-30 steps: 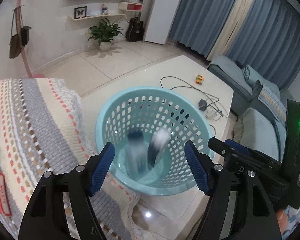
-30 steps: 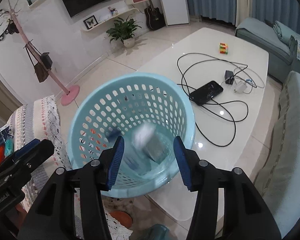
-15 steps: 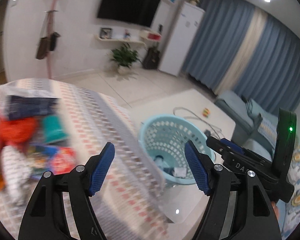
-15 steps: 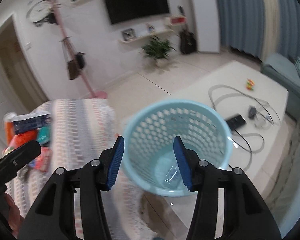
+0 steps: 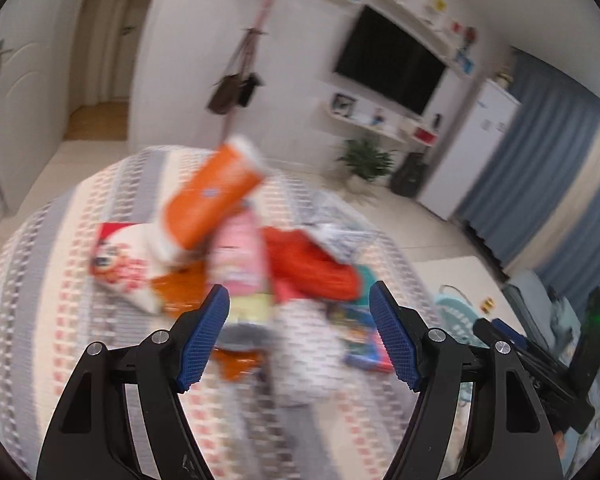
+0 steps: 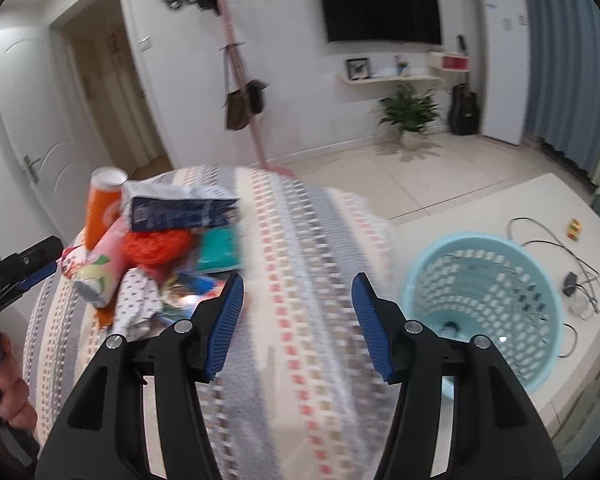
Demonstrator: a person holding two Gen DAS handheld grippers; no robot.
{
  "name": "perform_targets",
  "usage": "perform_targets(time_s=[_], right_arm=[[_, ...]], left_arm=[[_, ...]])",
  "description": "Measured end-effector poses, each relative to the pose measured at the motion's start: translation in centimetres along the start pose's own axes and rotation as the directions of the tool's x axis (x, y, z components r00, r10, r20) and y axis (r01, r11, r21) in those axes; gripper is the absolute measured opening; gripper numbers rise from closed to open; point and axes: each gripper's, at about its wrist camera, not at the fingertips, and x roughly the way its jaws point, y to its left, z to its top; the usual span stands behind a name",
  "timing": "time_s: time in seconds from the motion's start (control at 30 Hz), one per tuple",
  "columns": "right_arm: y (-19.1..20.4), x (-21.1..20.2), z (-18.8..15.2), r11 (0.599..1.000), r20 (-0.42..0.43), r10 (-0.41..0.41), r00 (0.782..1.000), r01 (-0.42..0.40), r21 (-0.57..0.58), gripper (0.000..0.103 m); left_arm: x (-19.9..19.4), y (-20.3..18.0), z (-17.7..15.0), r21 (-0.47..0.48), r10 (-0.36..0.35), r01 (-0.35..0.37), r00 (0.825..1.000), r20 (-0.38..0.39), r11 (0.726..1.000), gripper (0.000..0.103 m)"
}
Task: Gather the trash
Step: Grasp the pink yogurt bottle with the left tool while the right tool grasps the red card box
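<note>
Left wrist view: my left gripper (image 5: 299, 330) stands wide and empty over a striped woven cover (image 5: 52, 280), living-room television (image 5: 390, 66) beyond. The trash pile (image 5: 260, 264) lies just ahead of my fingertips; though blurred, its orange tube (image 5: 210, 200) seems to slant up toward the right.

Right wrist view: my right gripper (image 6: 298, 322) gapes empty above the cover (image 6: 300, 240); trash (image 6: 156, 240) lies left of the fingers, the blue basket (image 6: 488, 304) right.
</note>
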Motion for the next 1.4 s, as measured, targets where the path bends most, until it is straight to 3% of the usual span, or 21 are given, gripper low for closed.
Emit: perform_targets(time_s=[0.17,0.27,0.5,0.6,0.93,1.03,1.17,1.27,1.4], right_arm=[[3.5,2.9,0.1,0.996,-0.065,0.056,0.996,-0.061,-0.071,0.053],[5.3,5.2,-0.2,0.985,-0.115,0.083,0.990,-0.099,-0.144,0.061],[5.4,8.9,0.5,0.976,-0.203,0.134,0.970,-0.165,-0.141,0.062],[5.5,10.1,0.5,0.966,-0.258,0.178,0.950,-0.219,-0.141,0.062],[7.3,7.6,-2.8,0.904,-0.338,0.249,0.908,-0.343,-0.254,0.066],[8.6,7.0,-3.9,0.888,-0.340,0.228,0.912,-0.338,-0.313,0.070],[10.1,7.5,-4.7,0.901,-0.316,0.182,0.931,-0.287,-0.326,0.070],[10.3,7.7,-4.5,0.913,-0.300,0.161,0.940,-0.257,-0.317,0.067],[10.4,7.3,-4.3,0.917,-0.278,0.140,0.950,-0.231,-0.326,0.060]], left_arm=[[1.7,3.3,1.5,-0.048,0.000,-0.004,0.997,-0.075,0.999,0.071],[3.8,4.3,2.4,-0.075,-0.012,0.002,0.992,-0.127,0.997,0.071],[7.6,4.4,3.0,-0.077,0.017,-0.033,0.980,-0.199,0.996,0.071],[8.6,4.4,3.5,-0.076,0.021,-0.037,0.978,-0.208,0.996,0.071],[9.6,4.3,4.1,-0.055,0.028,-0.040,0.976,-0.217,0.998,0.069],[9.6,4.3,3.8,-0.055,0.033,-0.046,0.976,-0.217,0.997,0.069],[9.6,3.6,3.1,-0.035,0.056,-0.065,0.974,-0.218,0.997,0.068],[9.7,3.2,3.0,-0.017,0.065,-0.070,0.972,-0.226,0.997,0.052],[9.3,2.8,2.8,-0.006,0.071,-0.074,0.974,-0.215,0.997,0.050]])
